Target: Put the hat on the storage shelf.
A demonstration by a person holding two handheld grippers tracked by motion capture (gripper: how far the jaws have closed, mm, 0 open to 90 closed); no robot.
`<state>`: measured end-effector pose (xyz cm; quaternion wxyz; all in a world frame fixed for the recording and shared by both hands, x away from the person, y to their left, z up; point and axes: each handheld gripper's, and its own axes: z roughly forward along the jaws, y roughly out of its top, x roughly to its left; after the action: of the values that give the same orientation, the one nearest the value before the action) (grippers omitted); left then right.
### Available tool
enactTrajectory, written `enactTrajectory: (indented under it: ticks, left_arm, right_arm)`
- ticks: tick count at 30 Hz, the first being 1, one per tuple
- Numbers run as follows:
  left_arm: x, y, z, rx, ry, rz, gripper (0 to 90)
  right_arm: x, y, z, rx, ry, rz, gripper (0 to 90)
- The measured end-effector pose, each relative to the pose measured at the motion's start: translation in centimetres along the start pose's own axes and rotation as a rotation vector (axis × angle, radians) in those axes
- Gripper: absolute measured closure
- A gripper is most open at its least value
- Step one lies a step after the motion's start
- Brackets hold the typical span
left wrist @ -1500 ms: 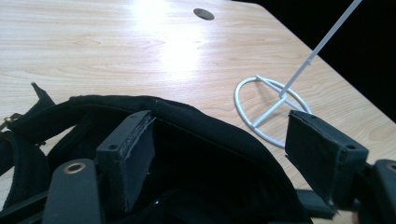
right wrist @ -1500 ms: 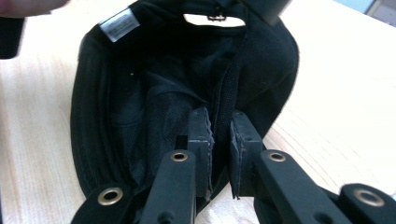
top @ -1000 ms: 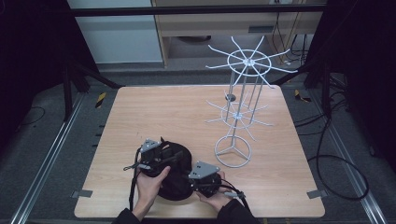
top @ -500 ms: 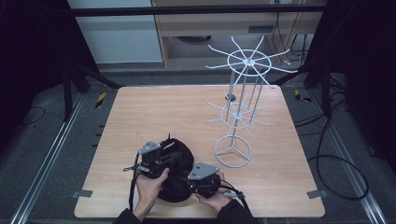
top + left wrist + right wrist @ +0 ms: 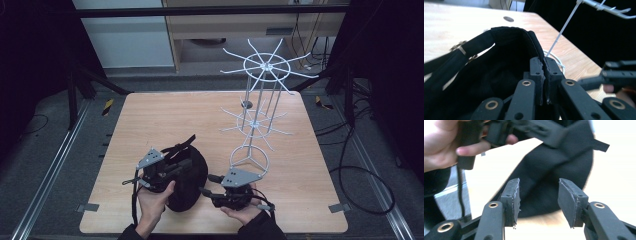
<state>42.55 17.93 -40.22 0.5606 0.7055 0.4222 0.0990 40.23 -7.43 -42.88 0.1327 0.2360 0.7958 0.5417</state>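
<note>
We see the counter (image 5: 150,125) evenly lit amid dark surroundings; the right gripper view is overexposed, perhaps motion-blurred around the hand (image 5: 441,142).

White wire rack (image 5: 260,120) stands on wooden table (image 5: 165,120)

High view looks down over the table (image 5: 150,115); gripper views (close, low) share it.

The cap (image 5: 187,180) lies on the table's (image 5: 160,120) near edge, left of the wire rack (image 5: 257,122).
</note>
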Motion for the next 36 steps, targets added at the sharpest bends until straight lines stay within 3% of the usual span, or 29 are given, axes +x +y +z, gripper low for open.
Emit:
enactTrajectory:
  ticks: [6,15,16,17,18,19,22,30,36]
  left_arm:
    - [-0.7,0.8,-1.4,-0.041,-0.022,0.048,85.9]
    - [-2.0,1.0,-1.5,-0.042,-0.083,0.102,85.9]
    - [-2.1,1.0,-1.4,-0.038,-0.087,0.111,85.9]
    - [-2.1,1.0,-1.4,-0.039,-0.089,0.116,85.9]
    - [-2.1,1.0,-1.4,-0.039,-0.089,0.116,85.9]
    - [-2.1,1.0,-1.5,-0.039,-0.091,0.117,85.9]
    - [-1.9,1.2,-1.7,-0.044,-0.094,0.119,85.9]
    - [-1.8,1.5,-2.4,-0.067,-0.092,0.126,85.7]
    - [-1.3,1.0,-3.0,-0.066,-0.069,0.139,85.5]
  right_arm:
    - [-1.8,-0.9,0.0,0.007,-0.055,0.064,45.5]
    - [-2.2,-1.1,0.9,-0.001,-0.041,0.070,44.3]
    - [-2.2,-1.2,1.0,0.002,-0.033,0.074,48.3]
    - [-2.2,-1.2,1.1,0.007,-0.024,0.071,60.3]
    - [-2.2,-1.2,1.1,0.007,-0.024,0.071,60.3]
    - [-2.3,-1.2,1.2,0.011,-0.010,0.068,74.8]
    - [-2.1,-1.0,1.0,0.006,-0.003,0.054,88.9]
    - [-2.0,0.9,-0.6,0.002,-0.053,-0.017,90.0]
    - [-1.2,2.7,-1.1,0.073,-0.098,-0.105,90.0]
